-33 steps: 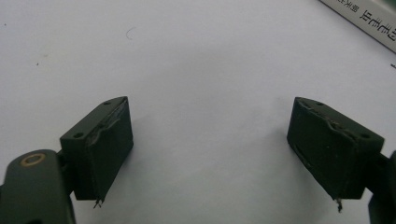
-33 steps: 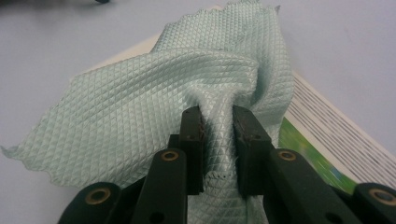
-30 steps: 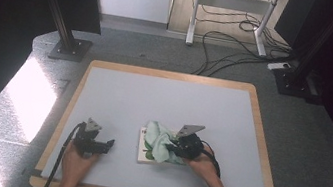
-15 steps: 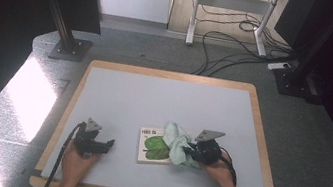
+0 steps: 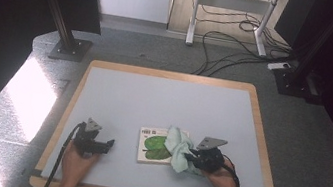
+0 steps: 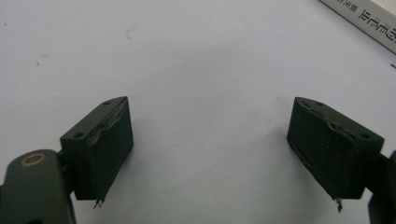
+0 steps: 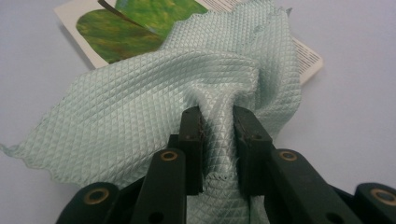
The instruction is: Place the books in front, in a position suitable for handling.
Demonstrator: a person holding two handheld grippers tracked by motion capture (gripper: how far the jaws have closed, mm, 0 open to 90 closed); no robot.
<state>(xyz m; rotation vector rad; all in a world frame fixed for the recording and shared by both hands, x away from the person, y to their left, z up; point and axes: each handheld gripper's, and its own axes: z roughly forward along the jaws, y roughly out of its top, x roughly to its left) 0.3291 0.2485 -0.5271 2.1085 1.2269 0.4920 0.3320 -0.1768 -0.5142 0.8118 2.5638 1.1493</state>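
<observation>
A pale green waffle-weave cloth [image 5: 178, 148] lies bunched over the right side of a white booklet with a green leaf picture [image 5: 153, 145]. My right gripper [image 5: 191, 156] is shut on a fold of the cloth [image 7: 217, 126], pinched between its two black jaws; the booklet [image 7: 116, 32] shows behind it. My left gripper [image 5: 108, 143] rests on the table at the left, open, its jaws wide apart with only bare table between them. The booklet's edge [image 6: 369, 21] sits far off at the top right of the left gripper view.
The work surface is a grey mat [image 5: 168, 104] in a wooden frame [image 5: 172, 75]. Beyond the table are stand feet [image 5: 67, 50] and loose cables [image 5: 231, 58] on the floor.
My right gripper has dragged the cloth rightward across the booklet, uncovering the leaf picture. The left gripper has stayed where it was.
</observation>
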